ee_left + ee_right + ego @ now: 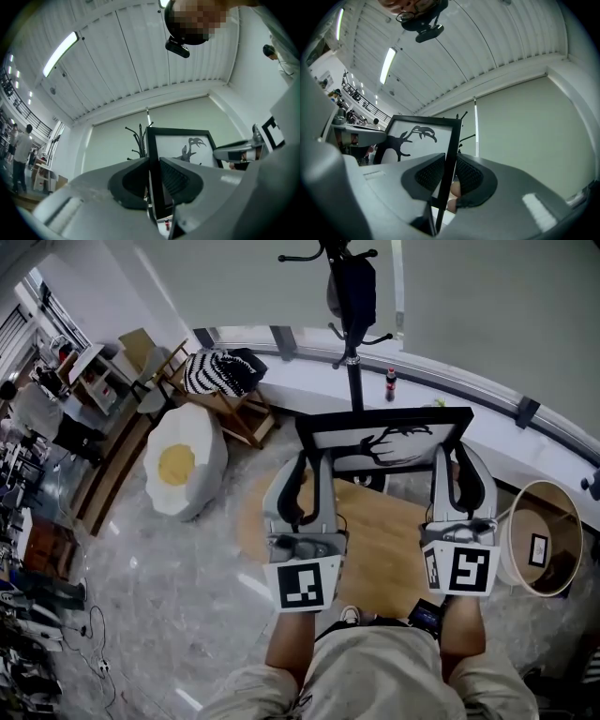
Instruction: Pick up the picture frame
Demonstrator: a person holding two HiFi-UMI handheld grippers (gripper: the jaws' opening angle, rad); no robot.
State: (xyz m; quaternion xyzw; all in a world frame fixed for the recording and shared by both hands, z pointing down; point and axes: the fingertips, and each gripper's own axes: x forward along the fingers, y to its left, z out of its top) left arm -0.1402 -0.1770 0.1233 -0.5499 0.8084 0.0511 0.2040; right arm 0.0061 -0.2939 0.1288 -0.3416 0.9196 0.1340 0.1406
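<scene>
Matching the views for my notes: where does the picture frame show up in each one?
Head view: picture frame at upper centre, held up crosswise.
Left gripper view: centre, slightly right, with its left edge running down between the jaws.
Right gripper view: left of centre, with its right edge running down between the jaws.
Shared landmark: coat stand, just behind the frame.

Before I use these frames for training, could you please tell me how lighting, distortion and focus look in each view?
Head view: even indoor light, strong fisheye curving the white ledge, picture frame sharp. Left gripper view: ceiling light glares, corners vignetted black. Right gripper view: same vignette, light strip blown out, frame crisp.
</scene>
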